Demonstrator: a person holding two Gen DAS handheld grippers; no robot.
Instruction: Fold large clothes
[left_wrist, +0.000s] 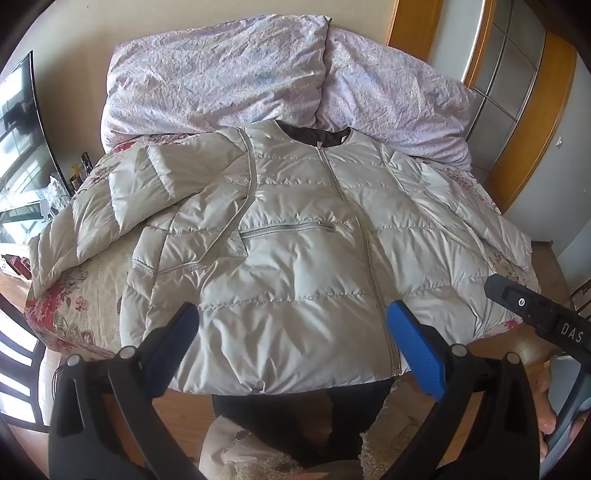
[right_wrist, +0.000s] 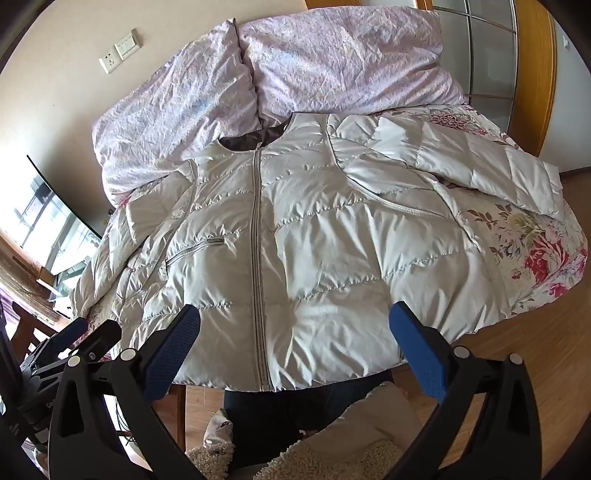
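Lying flat: one jacket (left_wrist: 295, 266), two pillows (left_wrist: 218, 74).

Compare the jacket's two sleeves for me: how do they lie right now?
The left sleeve bends at the elbow and angles down toward the bed's left edge; the right sleeve stretches outward toward the bed's right side. The left sleeve's cuff reaches the edge of the floral bedspread; the right sleeve's cuff lies on it. Both are white, quilted and unfolded.
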